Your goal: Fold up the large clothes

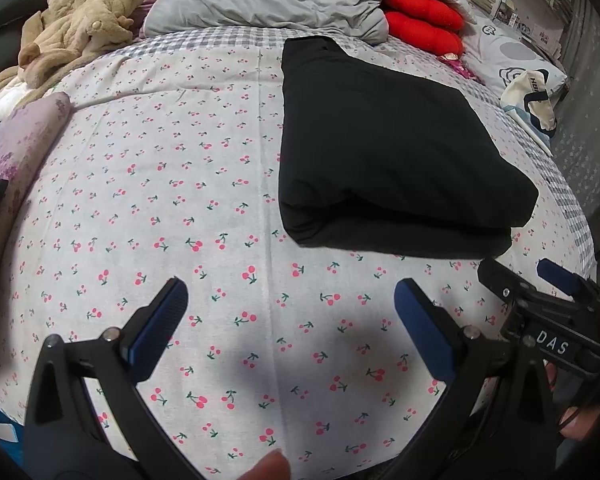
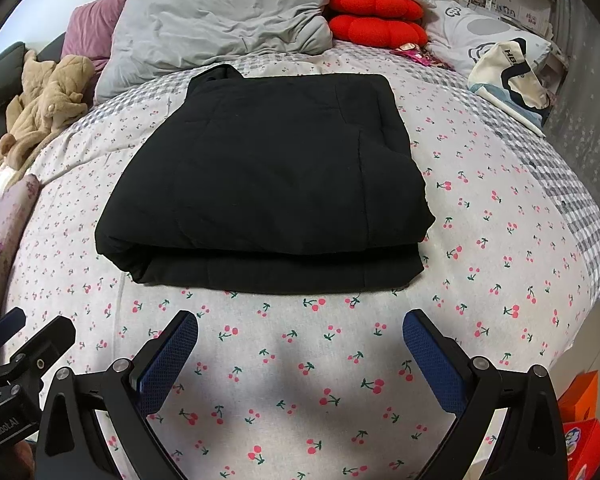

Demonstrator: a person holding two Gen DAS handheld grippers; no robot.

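A black garment [image 2: 268, 184] lies folded into a thick, neat rectangle on the cherry-print bedspread [image 2: 300, 360], its doubled edge nearest. Left gripper [image 1: 291, 312] and right gripper [image 2: 300, 344] hover near it, jaws wide apart, holding nothing.

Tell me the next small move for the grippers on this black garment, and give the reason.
Probably keep both off it. The black garment already lies as a compact folded stack on the cherry-print bedspread, and the left gripper and right gripper are open, empty, short of its near edge.
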